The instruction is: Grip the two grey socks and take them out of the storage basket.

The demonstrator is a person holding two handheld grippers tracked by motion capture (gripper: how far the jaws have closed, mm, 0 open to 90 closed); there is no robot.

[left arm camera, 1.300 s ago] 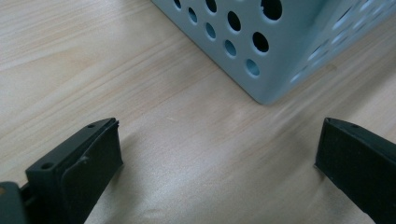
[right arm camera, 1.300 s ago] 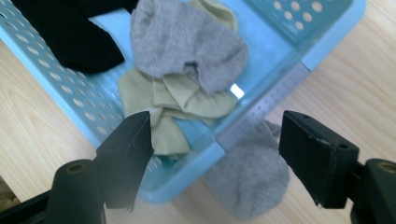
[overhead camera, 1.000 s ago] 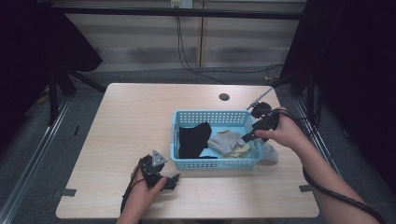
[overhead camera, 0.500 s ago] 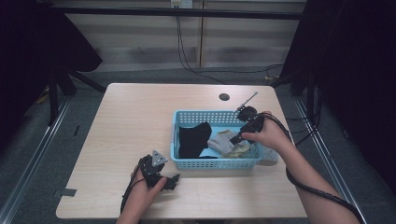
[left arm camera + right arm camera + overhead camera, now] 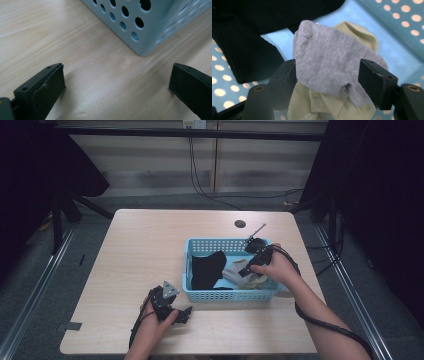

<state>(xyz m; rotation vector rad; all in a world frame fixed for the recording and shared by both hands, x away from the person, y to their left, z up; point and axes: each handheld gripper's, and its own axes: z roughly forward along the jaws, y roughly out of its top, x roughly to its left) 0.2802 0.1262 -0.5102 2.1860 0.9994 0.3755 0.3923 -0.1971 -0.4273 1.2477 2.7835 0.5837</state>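
A blue perforated basket (image 5: pixel 225 295) stands on the right half of the table. In it lie a black sock (image 5: pixel 207 269), a grey sock (image 5: pixel 327 57) and a pale green sock (image 5: pixel 319 105) under the grey one. My right gripper (image 5: pixel 327 77) reaches down into the basket (image 5: pixel 397 27). Its jaws have just been closing and stand on either side of the grey sock (image 5: pixel 235 272), which lies unbunched between them. My left gripper (image 5: pixel 117 80) rests open on the wood by the basket's front left corner (image 5: pixel 140 22), with nothing between its jaws.
The wooden table (image 5: pixel 140 250) has a round cable hole (image 5: pixel 240 224) behind the basket. A black cable (image 5: pixel 320 320) trails along the right forearm. Dark stands and floor rails flank the table on both sides.
The right hand has moved left and down from the basket's right rim into the basket, onto the socks. The left hand has stayed where it was.
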